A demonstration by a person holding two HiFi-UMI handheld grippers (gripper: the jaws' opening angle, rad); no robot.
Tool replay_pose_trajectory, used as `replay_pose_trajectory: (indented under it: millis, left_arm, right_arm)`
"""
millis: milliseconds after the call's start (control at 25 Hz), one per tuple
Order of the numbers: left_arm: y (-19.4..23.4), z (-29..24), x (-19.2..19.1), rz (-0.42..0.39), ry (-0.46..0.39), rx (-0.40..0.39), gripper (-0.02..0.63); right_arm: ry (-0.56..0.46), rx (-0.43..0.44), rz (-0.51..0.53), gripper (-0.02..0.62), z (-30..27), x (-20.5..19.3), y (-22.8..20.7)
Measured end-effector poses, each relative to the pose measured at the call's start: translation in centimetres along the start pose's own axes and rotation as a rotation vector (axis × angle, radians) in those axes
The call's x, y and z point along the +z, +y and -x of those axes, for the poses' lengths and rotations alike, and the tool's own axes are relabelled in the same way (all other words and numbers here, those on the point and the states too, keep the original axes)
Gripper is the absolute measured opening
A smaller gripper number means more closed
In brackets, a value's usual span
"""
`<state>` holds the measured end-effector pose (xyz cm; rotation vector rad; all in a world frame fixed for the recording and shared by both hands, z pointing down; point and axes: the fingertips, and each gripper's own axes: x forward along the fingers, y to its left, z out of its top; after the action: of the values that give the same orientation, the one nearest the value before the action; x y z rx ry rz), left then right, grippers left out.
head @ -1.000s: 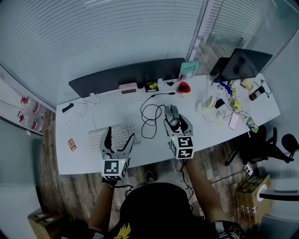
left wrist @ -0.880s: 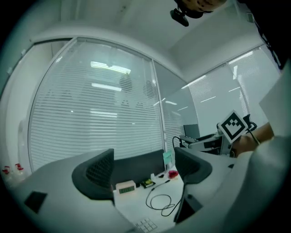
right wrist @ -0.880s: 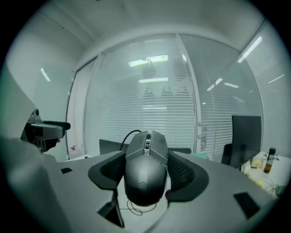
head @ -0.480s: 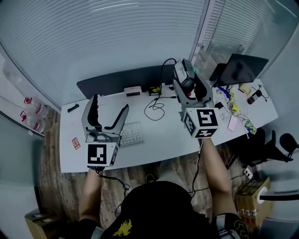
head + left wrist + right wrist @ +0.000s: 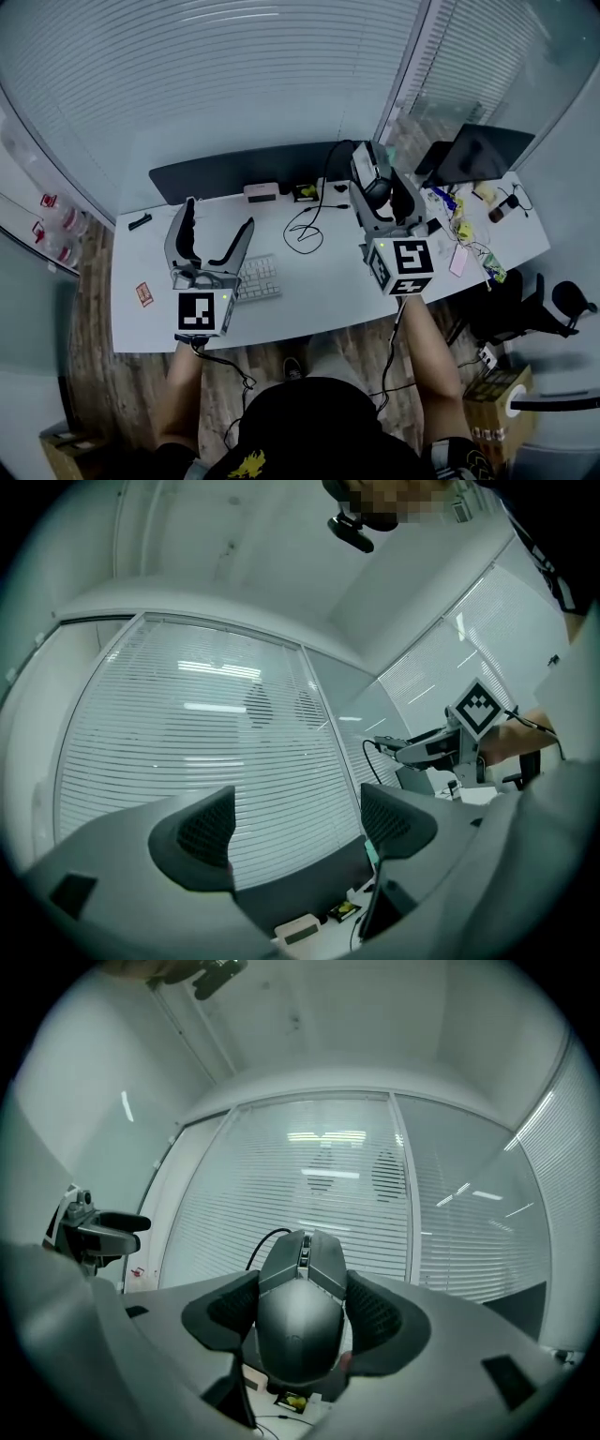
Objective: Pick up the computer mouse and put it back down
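Below me lies the long white desk (image 5: 319, 291), its keyboard (image 5: 261, 278) partly covered in the head view by my left gripper (image 5: 217, 216), whose jaws stand apart with nothing between them. My right gripper (image 5: 379, 178) hangs high above the desk's far side, jaws clamped on both flanks of the dark grey mouse (image 5: 298, 1321). Its thin black cable (image 5: 307, 228) drops to a loose coil on the desk.

Head view looks steeply down on the desk (image 5: 314, 277) from high; each gripper view faces ahead past its jaws toward shared blinds (image 5: 234, 761)
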<state>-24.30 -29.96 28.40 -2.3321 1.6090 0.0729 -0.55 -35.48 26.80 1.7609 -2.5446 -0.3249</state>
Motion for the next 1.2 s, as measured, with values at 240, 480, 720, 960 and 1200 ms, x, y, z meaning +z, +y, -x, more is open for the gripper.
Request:
replay_pose_trajectory:
  millis: [240, 480, 720, 960, 1200]
  left_arm:
    - [-1.7, -0.7, -6.3, 0.036, 0.110, 0.005, 0.411]
    - [-5.8, -0.4, -14.5, 0.097, 0.191, -0.016, 0.411]
    - [-9.7, 1.3, -25.0, 0.159, 0.415, -0.018, 0.410]
    - [-12.6, 5.9, -31.8, 0.226, 0.648, 0.007, 0.408]
    - [-13.8, 8.4, -31.9, 0.235, 0.690, 0.006, 0.408]
  right_arm:
    - [0.159, 0.003, -0.022, 0.298, -1.2, -9.1, -0.6]
    - [0.401, 0.030, -0.109, 0.298, -0.4, -23.0, 0.3]
    - [0.674, 0.066, -0.150, 0.299, 2.8, -38.2, 3.2]
    - [0.952, 0.119, -0.192, 0.299, 8.4, -50.3, 7.1]
    - [0.978, 0.103, -0.220, 0.310, 10.4, -53.9, 7.3]
